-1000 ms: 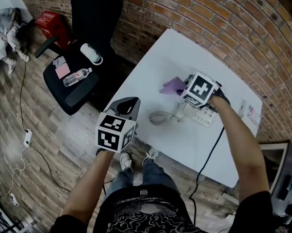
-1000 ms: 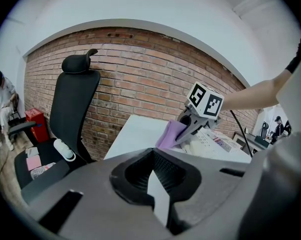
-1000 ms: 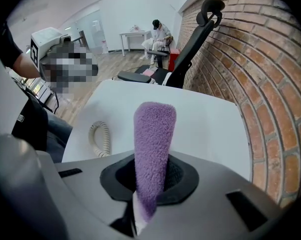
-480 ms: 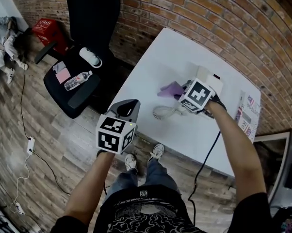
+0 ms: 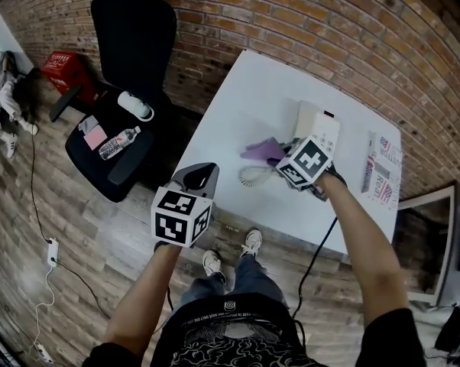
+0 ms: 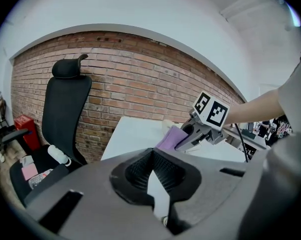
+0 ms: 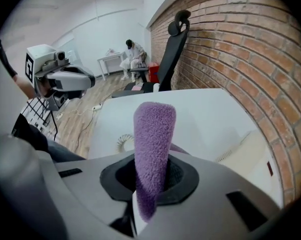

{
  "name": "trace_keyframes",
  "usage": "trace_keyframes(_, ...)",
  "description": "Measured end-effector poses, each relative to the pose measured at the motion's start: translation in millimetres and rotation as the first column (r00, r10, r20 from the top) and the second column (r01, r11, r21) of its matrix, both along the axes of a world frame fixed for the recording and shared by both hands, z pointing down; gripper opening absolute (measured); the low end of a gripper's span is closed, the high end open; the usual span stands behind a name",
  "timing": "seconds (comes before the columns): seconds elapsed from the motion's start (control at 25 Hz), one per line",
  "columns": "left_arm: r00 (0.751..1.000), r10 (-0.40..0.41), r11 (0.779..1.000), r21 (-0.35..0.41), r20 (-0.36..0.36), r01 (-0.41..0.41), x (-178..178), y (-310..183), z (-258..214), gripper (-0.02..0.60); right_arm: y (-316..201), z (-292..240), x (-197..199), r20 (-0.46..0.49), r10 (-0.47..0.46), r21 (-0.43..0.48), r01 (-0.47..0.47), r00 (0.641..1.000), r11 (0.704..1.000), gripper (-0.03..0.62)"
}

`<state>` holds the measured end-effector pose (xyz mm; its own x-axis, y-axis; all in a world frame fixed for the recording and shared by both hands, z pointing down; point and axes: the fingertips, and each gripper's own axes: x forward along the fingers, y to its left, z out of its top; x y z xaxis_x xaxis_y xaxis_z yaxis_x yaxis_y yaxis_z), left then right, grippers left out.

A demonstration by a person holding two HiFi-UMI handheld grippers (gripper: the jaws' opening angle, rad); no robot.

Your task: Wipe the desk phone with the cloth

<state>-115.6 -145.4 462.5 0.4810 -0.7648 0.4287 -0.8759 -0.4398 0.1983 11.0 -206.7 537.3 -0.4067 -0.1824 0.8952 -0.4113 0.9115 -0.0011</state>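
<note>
A cream desk phone point(image 5: 316, 121) lies on the white table point(image 5: 253, 98), its coiled cord point(image 5: 252, 177) trailing toward the near edge. My right gripper point(image 5: 280, 156) is shut on a purple cloth point(image 5: 262, 150), just in front of the phone's near left side. In the right gripper view the cloth point(image 7: 153, 139) sticks up from the shut jaws of the right gripper point(image 7: 151, 176), with the phone point(image 7: 245, 145) to the right. My left gripper point(image 5: 199, 176) hovers off the table's near left edge, shut and holding nothing. The left gripper point(image 6: 151, 156) looks toward the cloth point(image 6: 171, 138).
A black office chair point(image 5: 131, 52) stands left of the table; a water bottle point(image 5: 120, 140) and small items lie on its seat. A red basket point(image 5: 68, 73) sits by the brick wall. A printed booklet point(image 5: 380, 167) lies on the table's right end. A cable point(image 5: 314, 262) hangs off the near edge.
My right gripper with the cloth has drawn back from over the phone, so the phone's body now shows beyond it. The left gripper has barely moved.
</note>
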Motion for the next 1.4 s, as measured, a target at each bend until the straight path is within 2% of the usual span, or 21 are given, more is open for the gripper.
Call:
trace_keyframes(0.16, 0.999, 0.05, 0.999, 0.007, 0.0, -0.05, 10, -4, -6, 0.002, 6, -20, 2, 0.129, 0.121, 0.042, -0.127, 0.984, 0.991, 0.044)
trace_keyframes(0.4, 0.995, 0.096, 0.995, 0.034, -0.01, -0.096, 33, -13, -25, 0.002, 19, -72, 26, 0.315, 0.287, 0.113, -0.336, 0.904, 0.935, 0.044)
trace_keyframes(0.68, 0.98, 0.201, 0.978, 0.058, -0.006, -0.2, 87, -23, -46, 0.002, 43, -126, 93, 0.449, 0.429, 0.17, -0.546, 0.784, 0.82, 0.044)
trace_keyframes(0.88, 0.973, 0.23, 0.969, 0.096, -0.003, -0.229, 123, -29, -68, 0.002, 64, -153, 143, 0.521, 0.476, 0.197, -0.642, 0.709, 0.741, 0.044)
trace_keyframes(1.12, 0.974, 0.228, 0.964, 0.139, 0.017, -0.228, 156, -27, -94, 0.002, 83, -183, 195, 0.605, 0.493, 0.216, -0.725, 0.626, 0.654, 0.044)
trace_keyframes(1.32, 0.979, 0.202, 0.965, 0.162, 0.029, -0.204, 178, -19, -107, 0.002, 97, -206, 231, 0.672, 0.477, 0.227, -0.771, 0.566, 0.595, 0.044)
trace_keyframes(1.4, 0.981, 0.19, 0.967, 0.165, 0.033, -0.193, 184, -16, -109, 0.002, 102, -212, 240, 0.696, 0.464, 0.226, -0.781, 0.548, 0.583, 0.043)
